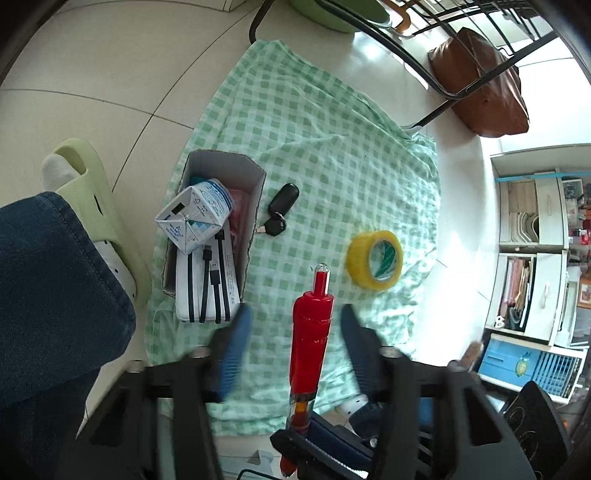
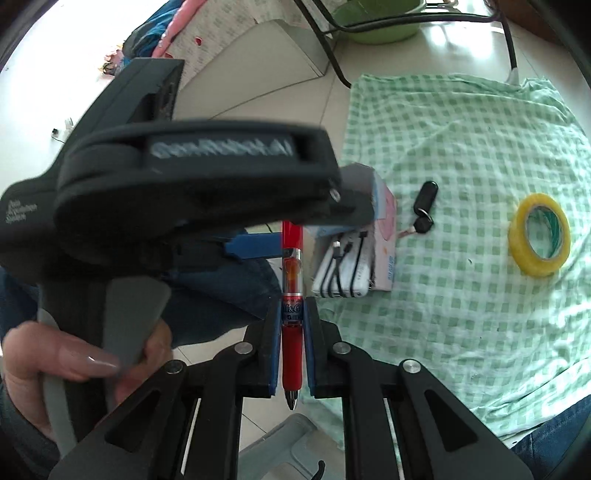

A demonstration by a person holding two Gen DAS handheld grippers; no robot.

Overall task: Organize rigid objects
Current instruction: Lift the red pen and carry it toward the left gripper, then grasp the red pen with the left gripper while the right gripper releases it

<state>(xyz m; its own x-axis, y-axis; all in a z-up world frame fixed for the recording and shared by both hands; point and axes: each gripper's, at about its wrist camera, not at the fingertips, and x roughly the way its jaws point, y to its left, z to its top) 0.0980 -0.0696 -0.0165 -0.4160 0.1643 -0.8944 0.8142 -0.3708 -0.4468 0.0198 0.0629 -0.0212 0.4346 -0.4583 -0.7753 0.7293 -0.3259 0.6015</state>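
Observation:
A red pen point(image 2: 292, 332) is clamped between the blue pads of my right gripper point(image 2: 291, 314), which is shut on it. In the left wrist view the same pen point(image 1: 310, 332) stands between the wide-apart fingers of my left gripper point(image 1: 295, 325), which is open around it without touching. A cardboard box point(image 1: 255, 192) on the green checked cloth point(image 1: 332, 147) holds a white power bank point(image 1: 205, 288) and a small carton point(image 1: 195, 218). Black keys point(image 1: 279, 212) and a yellow tape roll point(image 1: 375, 258) lie on the cloth.
The cloth lies on a tiled floor. A person's jeans leg point(image 1: 48, 295) and green slipper point(image 1: 103, 221) are at the left. A black chair frame point(image 1: 424, 66), a brown bag point(image 1: 480, 85) and a green basin point(image 1: 332, 14) stand behind. Shelves point(image 1: 535, 240) are at the right.

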